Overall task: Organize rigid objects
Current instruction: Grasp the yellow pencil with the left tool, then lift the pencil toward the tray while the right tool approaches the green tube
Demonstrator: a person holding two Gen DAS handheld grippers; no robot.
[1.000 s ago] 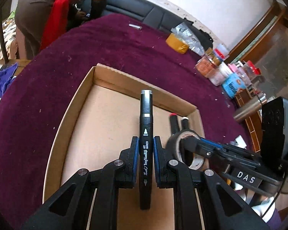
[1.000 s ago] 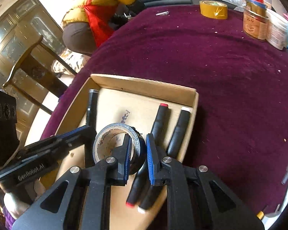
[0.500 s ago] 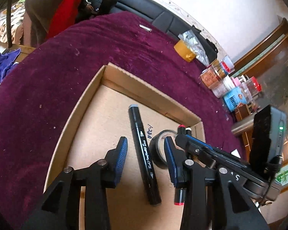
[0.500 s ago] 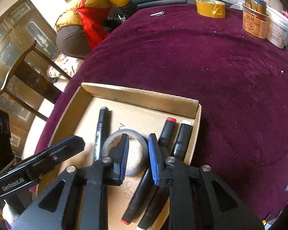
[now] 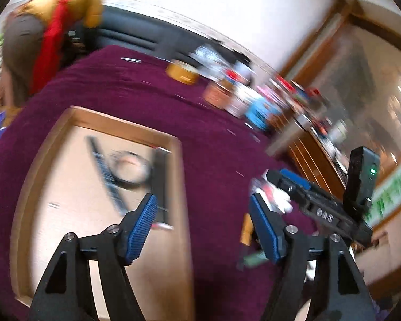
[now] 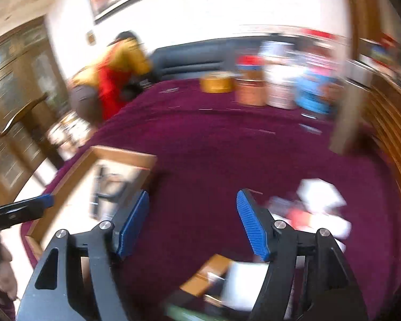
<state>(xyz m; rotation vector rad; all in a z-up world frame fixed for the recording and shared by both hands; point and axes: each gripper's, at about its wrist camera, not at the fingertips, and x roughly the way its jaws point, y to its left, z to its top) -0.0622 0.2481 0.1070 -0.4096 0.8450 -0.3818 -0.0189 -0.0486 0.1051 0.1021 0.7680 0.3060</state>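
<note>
In the cardboard tray (image 5: 179,187) we see a black marker (image 5: 104,168), a roll of tape (image 5: 131,168) and two more markers (image 5: 160,176) lying side by side, all blurred. From the left wrist view they sit ahead of our left jaw, beyond its tip. Our left gripper (image 5: 203,222) stands with its jaws spread wide, having just been opening, and nothing lies between the blue pads (image 5: 143,224); the tray's right wall and the purple tablecloth (image 5: 214,139) fill the gap. Our right gripper (image 6: 192,222) is likewise wide apart and empty, its jaws having just been opening, over bare cloth. The tray lies off to the left of its left jaw. Right of its right jaw lies a heap of white and red things, too blurred to name. Far ahead of both we see a yellow tape roll (image 6: 216,81), jars (image 6: 250,91) and a person in yellow and red (image 6: 112,80).
</note>
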